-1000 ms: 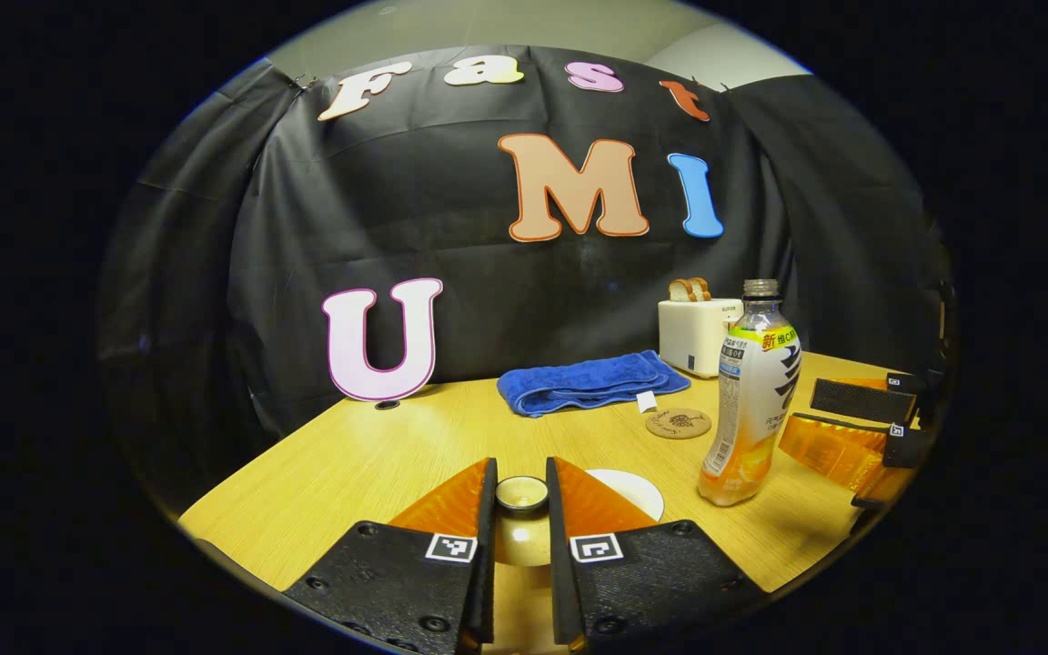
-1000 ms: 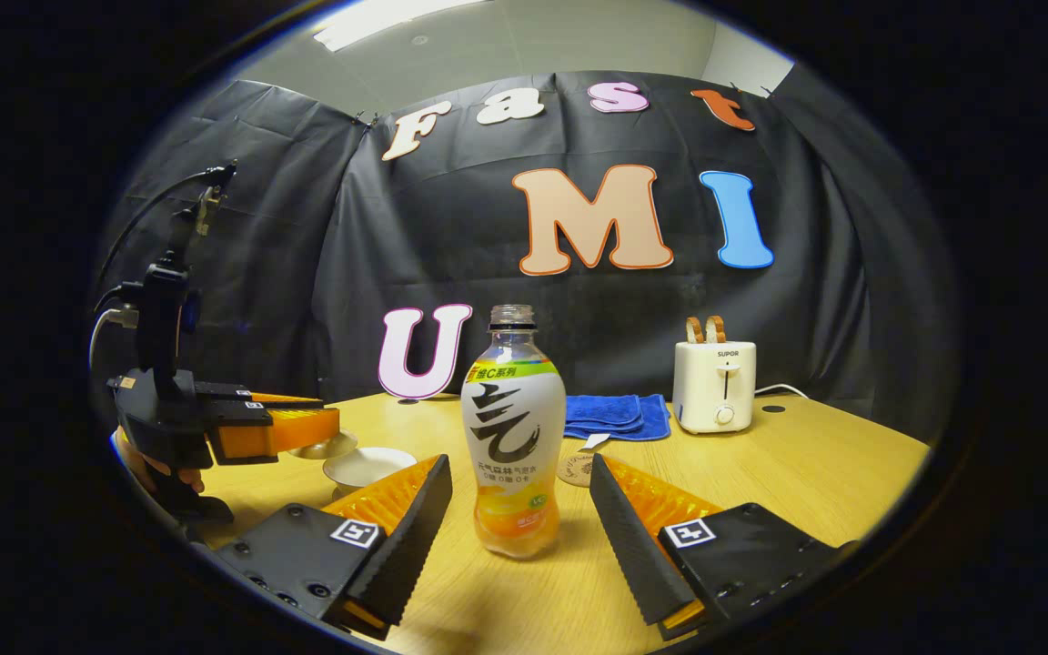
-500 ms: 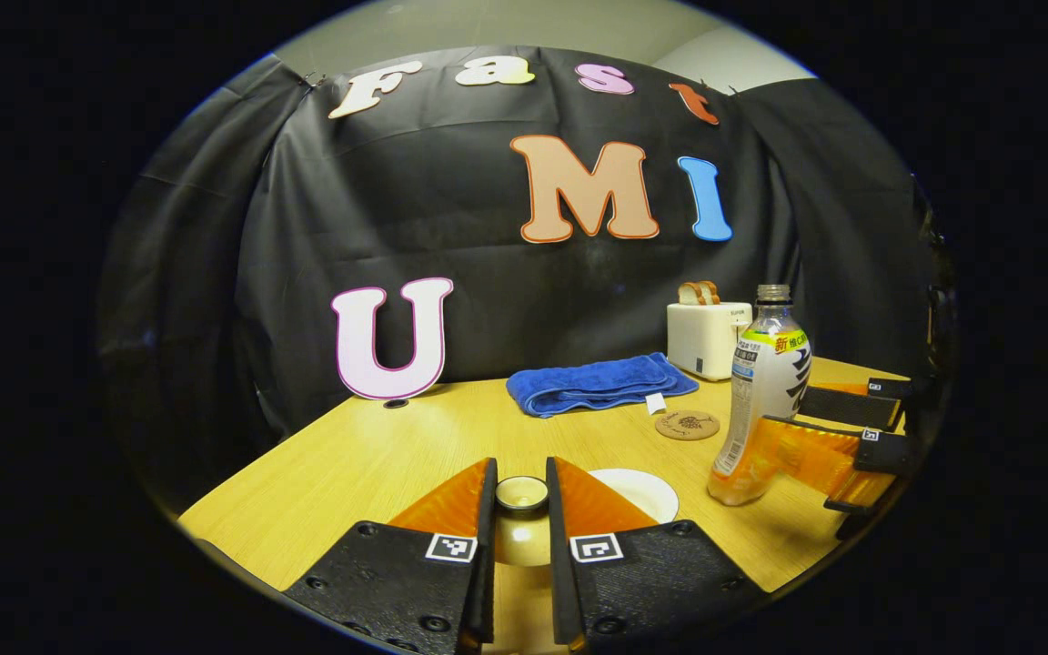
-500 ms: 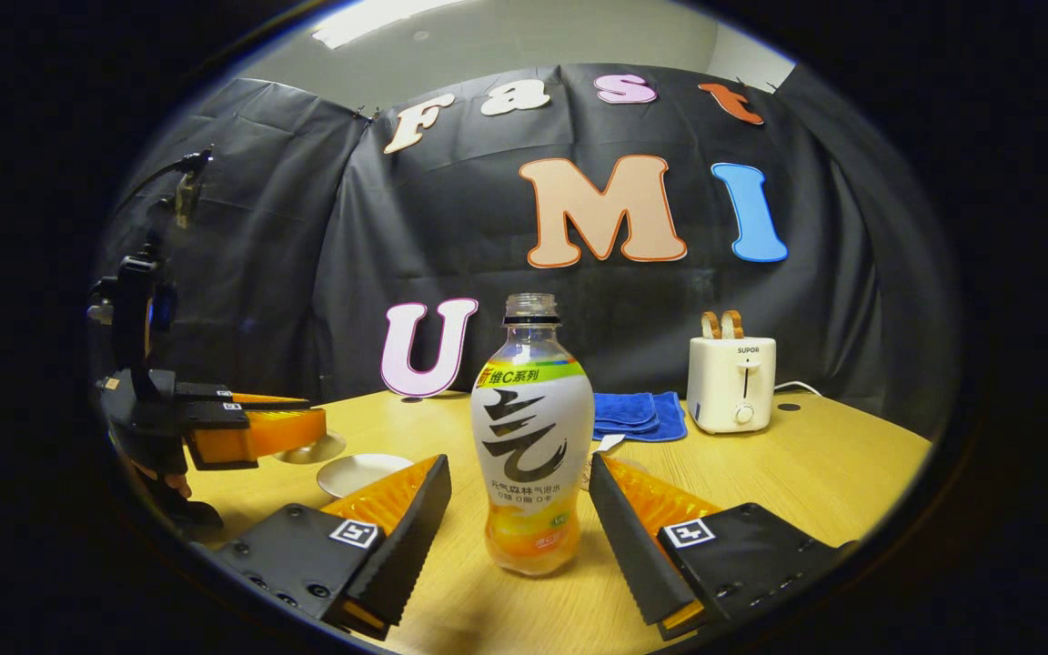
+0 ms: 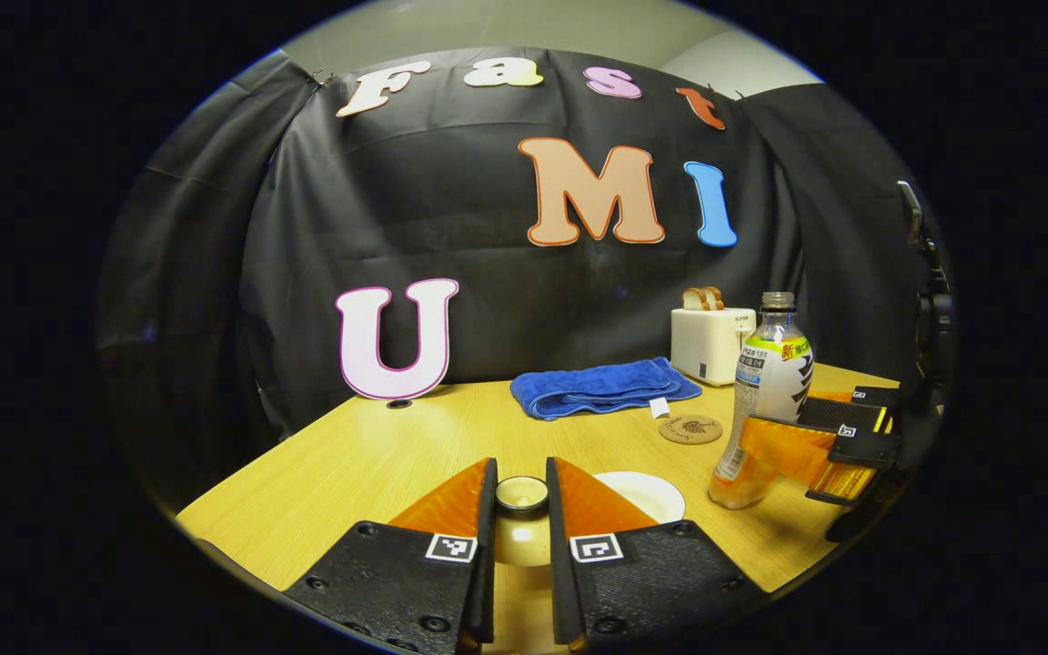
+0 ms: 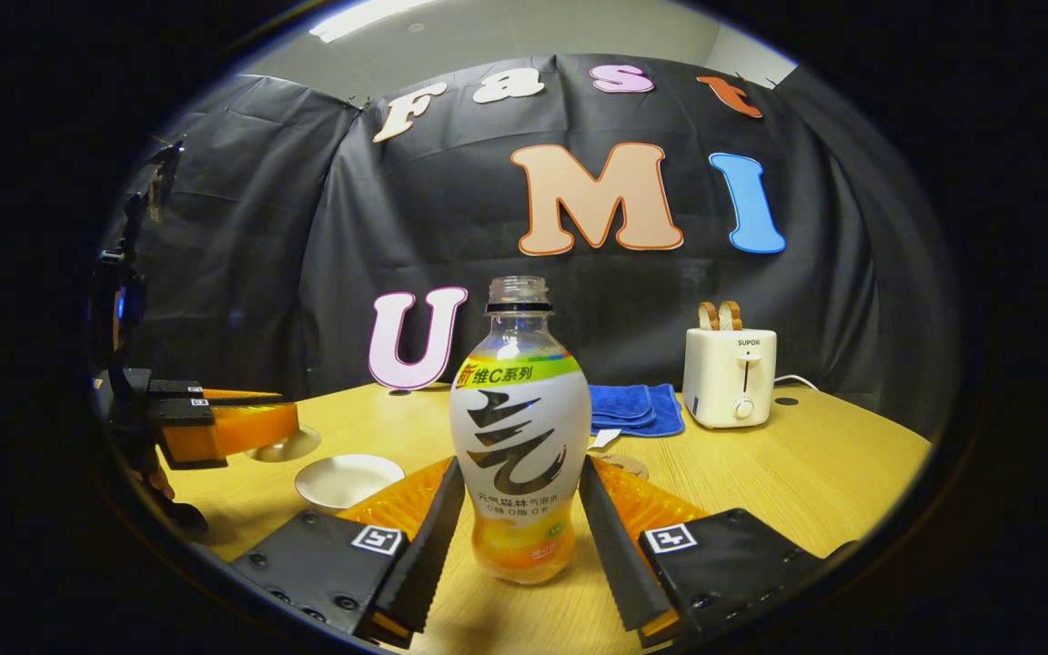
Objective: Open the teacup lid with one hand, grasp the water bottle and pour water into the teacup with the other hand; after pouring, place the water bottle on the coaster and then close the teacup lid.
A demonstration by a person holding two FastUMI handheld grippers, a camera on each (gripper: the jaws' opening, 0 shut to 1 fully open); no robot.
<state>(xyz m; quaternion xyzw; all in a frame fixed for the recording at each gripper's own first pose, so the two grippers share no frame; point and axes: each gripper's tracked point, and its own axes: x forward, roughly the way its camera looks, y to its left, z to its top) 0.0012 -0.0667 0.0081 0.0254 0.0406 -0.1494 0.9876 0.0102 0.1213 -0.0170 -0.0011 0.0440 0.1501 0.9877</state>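
Note:
My left gripper (image 5: 521, 468) is shut on the knob of the teacup lid (image 5: 521, 494) and holds it off the table. In the right gripper view the lid (image 6: 283, 444) hangs under the left gripper (image 6: 228, 428), left of the open white teacup (image 6: 348, 479). The uncapped water bottle (image 6: 519, 437), with orange liquid at its base, stands on the table. My right gripper (image 6: 519, 468) has both fingers against its sides. In the left gripper view the bottle (image 5: 765, 400) stands right of the teacup (image 5: 640, 496), with the right gripper (image 5: 806, 450) around its lower half. The round coaster (image 5: 690, 428) lies behind.
A folded blue towel (image 5: 601, 387) and a white toaster (image 5: 710, 341) holding bread sit at the back of the wooden table (image 5: 378, 464). In the right gripper view the toaster (image 6: 729, 377) stands far right, and the coaster (image 6: 622, 466) peeks out behind my right finger.
My right gripper moved forward around the bottle and narrowed its fingers until they touch its sides. The left gripper kept holding the lid, shifting slightly left of the teacup.

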